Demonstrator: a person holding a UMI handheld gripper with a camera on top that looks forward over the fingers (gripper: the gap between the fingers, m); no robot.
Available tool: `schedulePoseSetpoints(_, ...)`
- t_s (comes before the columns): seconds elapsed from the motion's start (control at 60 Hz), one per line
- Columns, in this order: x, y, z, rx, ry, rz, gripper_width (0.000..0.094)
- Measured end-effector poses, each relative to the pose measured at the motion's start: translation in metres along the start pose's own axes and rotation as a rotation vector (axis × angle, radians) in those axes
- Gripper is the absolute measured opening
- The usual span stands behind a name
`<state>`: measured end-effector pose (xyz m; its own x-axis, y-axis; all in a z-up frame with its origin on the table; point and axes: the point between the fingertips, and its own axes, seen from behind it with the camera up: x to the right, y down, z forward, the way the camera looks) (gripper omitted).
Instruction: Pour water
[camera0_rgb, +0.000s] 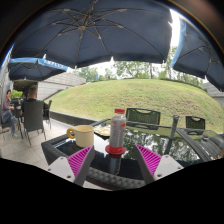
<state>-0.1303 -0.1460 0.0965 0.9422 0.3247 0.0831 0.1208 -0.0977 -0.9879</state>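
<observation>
A clear water bottle (118, 128) with a red cap and a white label stands upright between my fingers, with a red ring (116, 152) around its lower part. My gripper (114, 163) is open: the pink pads (81, 160) stand apart from the bottle, with a gap at either side. A beige cup (84, 135) stands on the glass table (190, 148), just left of the bottle and beyond the left finger.
Dark patio chairs (143, 117) stand beyond the table, more chairs (33, 117) at the left. Blue umbrellas (90, 35) hang overhead. A grassy slope (120, 95) lies behind. A person (8, 110) sits at the far left.
</observation>
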Motion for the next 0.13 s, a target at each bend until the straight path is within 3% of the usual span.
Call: schedulePoseSetpoints(0.133,0.025,-0.007,0.001,0.040,0.080,-0.074,0.0836)
